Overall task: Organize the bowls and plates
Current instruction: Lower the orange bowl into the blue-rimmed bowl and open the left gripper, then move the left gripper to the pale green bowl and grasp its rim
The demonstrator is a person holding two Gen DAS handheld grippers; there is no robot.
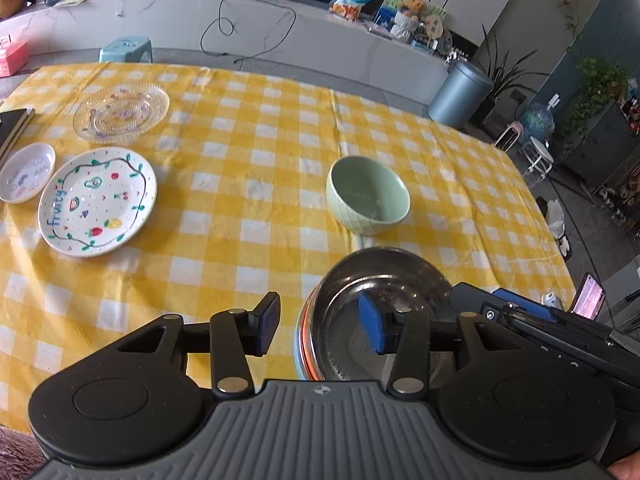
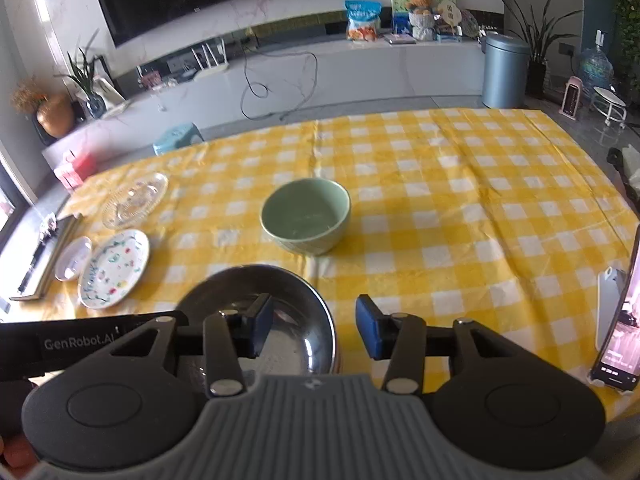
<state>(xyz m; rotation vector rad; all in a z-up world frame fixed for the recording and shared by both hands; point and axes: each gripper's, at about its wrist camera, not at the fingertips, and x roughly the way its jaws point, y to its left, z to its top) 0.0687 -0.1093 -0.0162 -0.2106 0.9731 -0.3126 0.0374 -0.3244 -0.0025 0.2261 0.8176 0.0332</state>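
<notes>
The steel bowl (image 1: 384, 312) sits at the near edge of the surface (image 1: 248, 128), the green bowl (image 1: 368, 196) just beyond it at 12 o'clock. The left tool (image 1: 320, 330) has its fingers apart, straddling the steel bowl's left rim; the right tool (image 2: 310, 330), also apart, straddles the right rim. Neither grips yet. Thin, slick steel could slip from the pads or tip if one side closes first, and a shove could knock the green bowl. Both tools are angled forward and down. Three plates (image 1: 98, 202) lie at 10 o'clock.
</notes>
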